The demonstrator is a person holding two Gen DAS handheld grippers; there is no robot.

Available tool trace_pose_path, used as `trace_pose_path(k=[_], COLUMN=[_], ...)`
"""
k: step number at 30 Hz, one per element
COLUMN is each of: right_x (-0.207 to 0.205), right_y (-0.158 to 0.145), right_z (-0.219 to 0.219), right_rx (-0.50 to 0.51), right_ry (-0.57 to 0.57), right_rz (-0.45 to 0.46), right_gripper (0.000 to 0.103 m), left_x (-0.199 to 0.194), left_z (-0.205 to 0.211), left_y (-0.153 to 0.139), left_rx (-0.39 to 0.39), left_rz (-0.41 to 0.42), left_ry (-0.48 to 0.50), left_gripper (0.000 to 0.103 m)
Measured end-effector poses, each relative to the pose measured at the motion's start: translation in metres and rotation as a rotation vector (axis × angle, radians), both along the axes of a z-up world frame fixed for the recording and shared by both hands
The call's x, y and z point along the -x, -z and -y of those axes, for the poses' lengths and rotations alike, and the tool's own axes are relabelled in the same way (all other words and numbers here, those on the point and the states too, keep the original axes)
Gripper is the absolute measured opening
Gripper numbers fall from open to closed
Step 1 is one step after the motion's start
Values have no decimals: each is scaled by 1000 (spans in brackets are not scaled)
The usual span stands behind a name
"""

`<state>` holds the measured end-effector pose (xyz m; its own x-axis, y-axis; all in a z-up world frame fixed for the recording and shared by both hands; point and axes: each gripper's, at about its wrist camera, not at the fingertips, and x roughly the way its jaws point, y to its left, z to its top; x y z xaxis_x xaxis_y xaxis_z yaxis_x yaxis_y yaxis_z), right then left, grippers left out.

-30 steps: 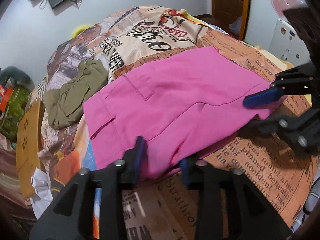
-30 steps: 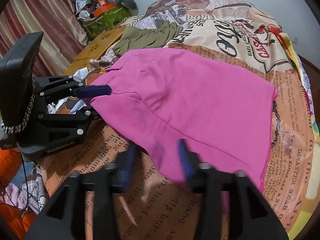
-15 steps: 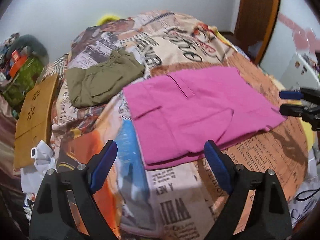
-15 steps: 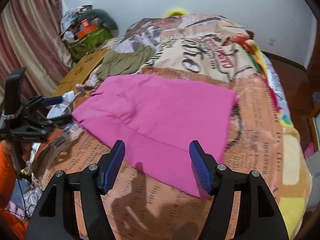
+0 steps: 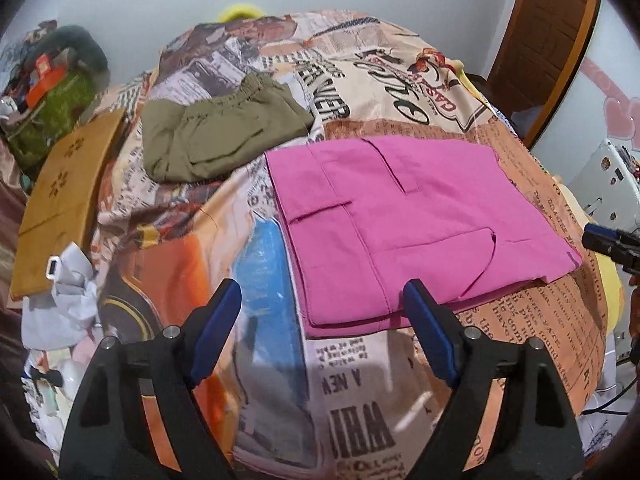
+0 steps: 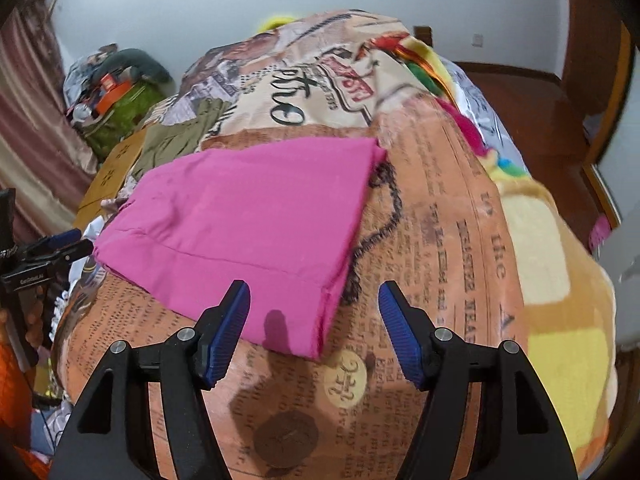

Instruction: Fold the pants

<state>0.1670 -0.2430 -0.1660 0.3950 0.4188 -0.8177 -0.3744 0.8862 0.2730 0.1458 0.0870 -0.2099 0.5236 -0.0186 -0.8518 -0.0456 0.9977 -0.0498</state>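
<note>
Left gripper: low centre of the left wrist view, blue-padded jaws spread wide and closing slightly just now, nothing between them; the right pad overlaps the garment's near edge in view, contact unclear.
Right gripper: low centre of the right wrist view, jaws parted fairly wide and empty, hanging over the garment's near corner.
Why so placed: I'd say both tools sit at the near edge, one toward each end, released and ready to judge or take the next fold.
Bright pink cotton pants: lying flat on the newspaper-print bedspread, centre-right in the left wrist view, centre-left in the right.
Look of the pants: doubled into a neat rectangle, layered edges showing along the near side, pocket flaps and seams on top, few creases.
Progress: a fold looks done; another may remain.
Olive green crumpled shorts: upper left, just beside the pink corner, apart from both tools.
</note>
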Motion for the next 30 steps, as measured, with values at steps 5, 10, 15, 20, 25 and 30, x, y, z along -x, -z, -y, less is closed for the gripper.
trace_pose_path(k=[5,10,15,20,25,30], right_x=[4,6,6,8,5,0], right_y=[16,26,26,20,11,19], right_z=[1,-5,-2,1,5,-2], right_rx=[-49,-78,-72,-46,-65,-8], right_ry=[1,-6,18,23,34,16], right_rz=[-57,-87,-64,-10,21,7], right_gripper=[48,34,8,4,3,3], left_x=[-1,-2,-3,-4,-3,-4], left_z=[3,2,2,2,-2,-8], left_y=[11,21,25,19,13,28], left_rx=[22,63,104,109,112,104], left_rz=[-24,-53,-65,-56,-40,-71], left_ry=[-4,-11,-3,2,-17,-59], left_gripper=[84,76,57,38,33,48])
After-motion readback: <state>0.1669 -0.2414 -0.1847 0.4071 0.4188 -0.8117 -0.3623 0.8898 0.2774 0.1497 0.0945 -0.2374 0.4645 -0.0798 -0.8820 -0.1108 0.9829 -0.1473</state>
